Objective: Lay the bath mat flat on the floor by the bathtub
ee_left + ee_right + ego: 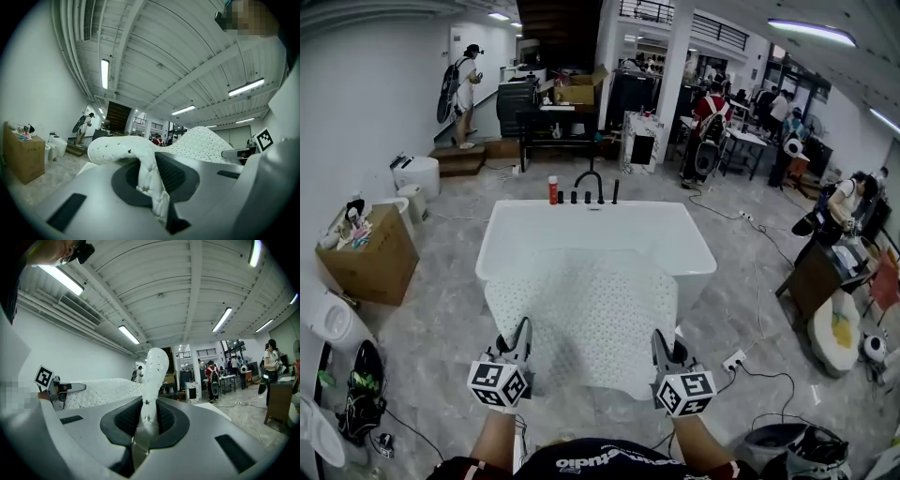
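A white perforated bath mat [581,309] is stretched out in the air between my two grippers, in front of the white bathtub [499,236]; its far part overlaps the tub's near rim. My left gripper [517,342] is shut on the mat's near left corner, and my right gripper [661,347] is shut on the near right corner. In the left gripper view the mat [126,147] folds over the left gripper [150,180], pinched between the pads. In the right gripper view a mat edge [152,376] stands up out of the right gripper [146,423].
A red bottle [552,190] and a black faucet [589,183] stand at the tub's far rim. A cardboard box [370,258] and toilets [417,173] stand left. A socket with cables [733,361] lies on the floor right, near a brown desk [816,277]. People stand at the back.
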The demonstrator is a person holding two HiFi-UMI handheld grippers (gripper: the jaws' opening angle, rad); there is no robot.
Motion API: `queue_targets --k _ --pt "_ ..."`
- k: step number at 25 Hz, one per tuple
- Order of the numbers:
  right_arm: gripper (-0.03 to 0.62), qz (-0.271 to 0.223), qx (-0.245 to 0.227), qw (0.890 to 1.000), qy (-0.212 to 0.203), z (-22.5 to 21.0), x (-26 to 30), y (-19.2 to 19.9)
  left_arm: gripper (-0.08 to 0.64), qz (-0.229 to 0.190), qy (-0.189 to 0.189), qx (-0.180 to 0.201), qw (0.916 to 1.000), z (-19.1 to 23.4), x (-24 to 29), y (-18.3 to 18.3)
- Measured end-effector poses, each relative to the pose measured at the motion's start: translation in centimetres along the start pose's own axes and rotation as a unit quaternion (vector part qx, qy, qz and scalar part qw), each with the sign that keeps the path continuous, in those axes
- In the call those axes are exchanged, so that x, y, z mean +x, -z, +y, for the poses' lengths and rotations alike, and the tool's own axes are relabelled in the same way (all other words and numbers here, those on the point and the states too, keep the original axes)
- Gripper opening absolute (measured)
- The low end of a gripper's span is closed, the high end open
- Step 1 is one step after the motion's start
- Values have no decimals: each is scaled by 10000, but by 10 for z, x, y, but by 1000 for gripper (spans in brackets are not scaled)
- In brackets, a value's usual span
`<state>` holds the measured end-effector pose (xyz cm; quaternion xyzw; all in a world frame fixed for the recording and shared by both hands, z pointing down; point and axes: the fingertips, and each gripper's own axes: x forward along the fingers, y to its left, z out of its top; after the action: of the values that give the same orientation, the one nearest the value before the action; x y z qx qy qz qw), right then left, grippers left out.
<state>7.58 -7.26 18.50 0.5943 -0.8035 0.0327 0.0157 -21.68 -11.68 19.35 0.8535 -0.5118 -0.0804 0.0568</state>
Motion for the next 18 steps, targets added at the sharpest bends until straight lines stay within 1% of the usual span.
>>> queue_targets --k 4,11,15,18 --pt "48 18 -18 10000 -15 10 16 0 34 -10 52 45 10000 13 4 -2" --pt "48 78 -55 9999 119 24 43 2 34 -2 178 32 9998 47 16 -1" --pt "48 150 -83 9996 214 28 54 6 34 40 248 185 9995 58 24 5" --pt "48 210 -148 9993 271 34 61 8 35 38 320 117 9994 68 26 7"
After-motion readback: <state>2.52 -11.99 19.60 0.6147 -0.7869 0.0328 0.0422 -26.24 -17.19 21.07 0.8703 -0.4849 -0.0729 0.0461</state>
